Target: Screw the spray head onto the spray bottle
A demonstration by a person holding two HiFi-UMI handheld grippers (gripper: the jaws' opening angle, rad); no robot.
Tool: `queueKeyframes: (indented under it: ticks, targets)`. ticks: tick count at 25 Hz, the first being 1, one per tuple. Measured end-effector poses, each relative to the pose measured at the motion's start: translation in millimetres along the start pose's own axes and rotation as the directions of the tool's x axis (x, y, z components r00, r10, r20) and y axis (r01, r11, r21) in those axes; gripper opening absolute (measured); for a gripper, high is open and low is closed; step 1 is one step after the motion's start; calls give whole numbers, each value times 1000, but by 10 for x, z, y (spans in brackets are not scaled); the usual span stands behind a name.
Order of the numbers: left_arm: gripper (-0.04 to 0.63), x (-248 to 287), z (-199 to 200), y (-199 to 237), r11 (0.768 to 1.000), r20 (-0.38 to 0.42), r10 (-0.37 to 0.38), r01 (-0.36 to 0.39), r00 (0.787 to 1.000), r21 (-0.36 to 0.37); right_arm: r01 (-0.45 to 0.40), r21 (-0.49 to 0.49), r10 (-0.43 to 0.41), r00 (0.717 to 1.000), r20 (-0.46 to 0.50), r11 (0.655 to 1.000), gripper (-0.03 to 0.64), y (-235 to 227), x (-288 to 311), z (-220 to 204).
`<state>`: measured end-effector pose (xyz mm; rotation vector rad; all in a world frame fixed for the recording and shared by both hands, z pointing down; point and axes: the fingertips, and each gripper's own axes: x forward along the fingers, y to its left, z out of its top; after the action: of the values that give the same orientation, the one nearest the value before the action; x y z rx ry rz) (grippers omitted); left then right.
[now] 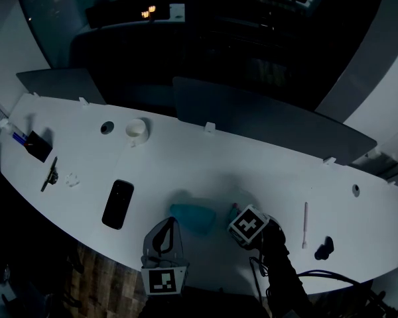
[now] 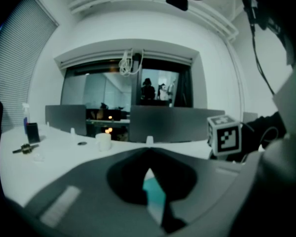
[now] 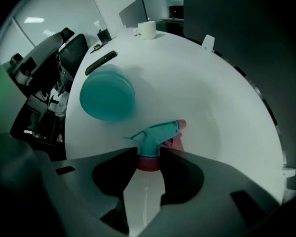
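A teal spray bottle (image 1: 192, 217) rests on the white table (image 1: 205, 164) near its front edge; from above it shows as a round teal shape (image 3: 107, 94). My left gripper (image 1: 164, 234) sits just left of it, jaws shut tip to tip (image 2: 149, 153), with a strip of the teal bottle (image 2: 155, 195) showing in the gap behind the tips. The spray head (image 3: 155, 135) is teal with a pink nozzle and a red collar. My right gripper (image 3: 149, 163) points steeply down and is shut on that collar. In the head view only a pink bit of the spray head (image 1: 233, 208) shows beside the right gripper (image 1: 237, 212).
A black phone (image 1: 118, 204) lies left of the bottle. Farther back stand a white cup (image 1: 136, 130) and a black holder (image 1: 38, 146). A thin white stick (image 1: 305, 224) and a small black object (image 1: 324, 248) lie to the right. Grey partitions (image 1: 272, 121) line the far edge.
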<state>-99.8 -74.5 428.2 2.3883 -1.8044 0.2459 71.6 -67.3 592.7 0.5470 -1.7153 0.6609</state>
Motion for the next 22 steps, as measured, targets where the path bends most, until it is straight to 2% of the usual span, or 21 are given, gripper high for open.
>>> queueKeyframes:
  ticks: [2,4,6,9,11,13,15,17,19,20,21,22]
  targets:
    - [5,1,7,15,1000,-1,6,-6,1000,-3,-24,43,18,992,127,999,147,22,-157,113]
    - [5,5,9,32,1000,-2,10,-10,1000,-3,-34,64,15,961,277,997,146,25,-383,283]
    - [5,10,8,33,1000,-2,8,-8,1000,2,-48,69,16,913,408,997,146,45,-627,446]
    - [5,24,23,-14,1000,1,-3,3,1000,10,-46,65,4,842,539,997,146,63,-905,601]
    - [5,29,37,-50,1000,3,-10,9,1000,13,-19,48,-16,779,627,999,146,81,-1033,675]
    - [5,27,53,-66,1000,6,-11,11,1000,13,12,36,-34,687,726,999,146,120,-1168,741]
    - [5,28,74,-70,1000,12,-10,10,1000,9,56,32,-59,577,815,998,146,172,-1350,807]
    - [5,29,101,-79,1000,18,-12,12,1000,8,95,34,-73,435,897,995,146,261,-1604,887]
    - [5,30,131,-95,1000,24,-16,16,1000,6,99,38,-65,295,953,994,146,370,-1826,922]
    - [5,31,144,-104,1000,27,-20,19,999,6,91,35,-56,240,969,995,146,427,-1909,917]
    - [5,33,150,-108,1000,30,-25,25,999,6,86,26,-42,197,980,996,146,491,-1975,903]
    - [5,37,151,-105,1000,34,-30,30,999,7,89,11,-26,169,985,996,146,559,-2018,885]
